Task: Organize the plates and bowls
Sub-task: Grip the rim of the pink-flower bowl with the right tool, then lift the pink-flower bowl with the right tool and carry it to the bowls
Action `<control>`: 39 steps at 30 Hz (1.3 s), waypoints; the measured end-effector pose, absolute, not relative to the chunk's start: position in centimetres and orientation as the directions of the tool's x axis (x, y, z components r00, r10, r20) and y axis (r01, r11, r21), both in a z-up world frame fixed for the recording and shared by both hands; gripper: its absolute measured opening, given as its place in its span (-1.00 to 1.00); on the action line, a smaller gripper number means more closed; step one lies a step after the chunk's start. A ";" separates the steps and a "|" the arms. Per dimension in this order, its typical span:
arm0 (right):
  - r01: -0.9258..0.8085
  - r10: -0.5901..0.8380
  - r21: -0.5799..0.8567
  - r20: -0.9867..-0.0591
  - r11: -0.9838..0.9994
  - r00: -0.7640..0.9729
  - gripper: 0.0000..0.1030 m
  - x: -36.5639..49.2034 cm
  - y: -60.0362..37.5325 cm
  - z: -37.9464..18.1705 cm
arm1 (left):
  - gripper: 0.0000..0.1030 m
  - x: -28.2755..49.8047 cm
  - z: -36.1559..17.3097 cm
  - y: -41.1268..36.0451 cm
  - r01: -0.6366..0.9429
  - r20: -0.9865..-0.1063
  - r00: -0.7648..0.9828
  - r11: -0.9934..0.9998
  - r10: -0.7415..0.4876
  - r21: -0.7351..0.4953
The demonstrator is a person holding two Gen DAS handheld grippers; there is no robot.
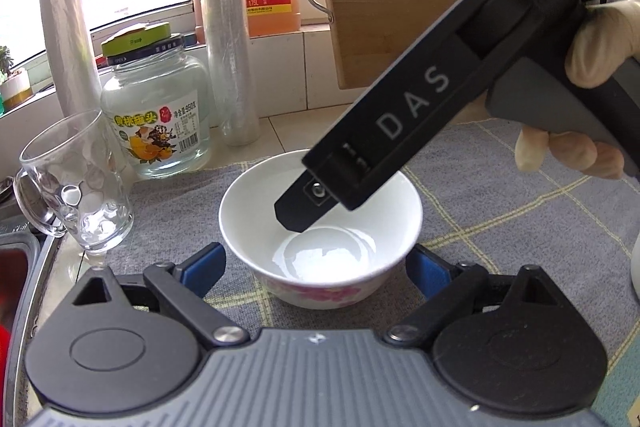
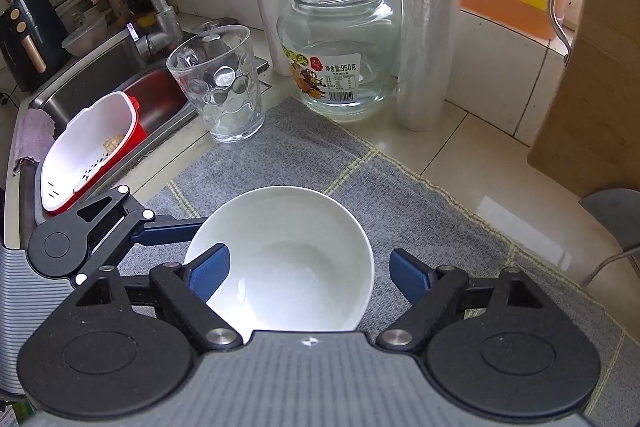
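Left wrist view: looking down on a white bowl [image 1: 360, 227] with pink flowers on its outer wall, set upright on a grey checked mat [image 1: 480, 187]. Flanked by the left gripper [image 1: 316, 253], blue pads spread wide and just beside its two sides; cannot tell whether touching or pressing. Entered from above by one black finger of the right gripper [image 2: 310, 253], gripped by a gloved hand [image 1: 600, 43]. Right wrist view: same bowl seen close below, fingers spread apart, one pad over the inside, the other outside the rim with a clear gap, nothing pinched. Beyond the mat, a glass mug [image 1: 76, 187] and a labelled jar [image 1: 156, 119], standing near each other.
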State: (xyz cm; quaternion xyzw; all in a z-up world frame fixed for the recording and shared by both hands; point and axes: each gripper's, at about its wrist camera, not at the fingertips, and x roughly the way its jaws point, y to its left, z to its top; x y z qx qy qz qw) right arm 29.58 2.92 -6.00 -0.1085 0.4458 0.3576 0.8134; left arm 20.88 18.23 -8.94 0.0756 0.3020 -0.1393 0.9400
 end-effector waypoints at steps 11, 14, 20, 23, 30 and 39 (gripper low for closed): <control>-0.691 0.499 0.170 -0.810 0.703 0.308 0.48 30.2 3.5 -6.7 | 0.82 21.2 -8.9 18.3 0.330 -0.579 0.780 0.942 -0.238 0.058; -0.692 0.494 0.163 -0.812 0.703 0.310 0.46 30.2 3.5 -6.7 | 0.82 21.3 -8.9 18.3 0.334 -0.578 0.780 0.941 -0.241 0.058; -0.691 0.497 0.170 -0.812 0.702 0.306 0.43 30.2 3.4 -6.6 | 0.81 21.2 -9.0 18.2 0.334 -0.579 0.779 0.941 -0.241 0.058; -0.692 0.500 0.173 -0.811 0.701 0.303 0.43 30.1 3.3 -6.6 | 0.81 21.2 -8.9 18.2 0.335 -0.585 0.776 0.940 -0.237 0.064; -0.703 0.512 0.184 -0.809 0.687 0.288 0.43 29.3 3.1 -6.1 | 0.81 20.7 -8.4 18.3 0.346 -0.599 0.764 0.936 -0.239 0.067; -0.713 0.538 0.213 -0.801 0.667 0.264 0.44 27.3 2.2 -4.8 | 0.81 18.5 -7.1 17.7 0.366 -0.608 0.755 0.927 -0.247 0.078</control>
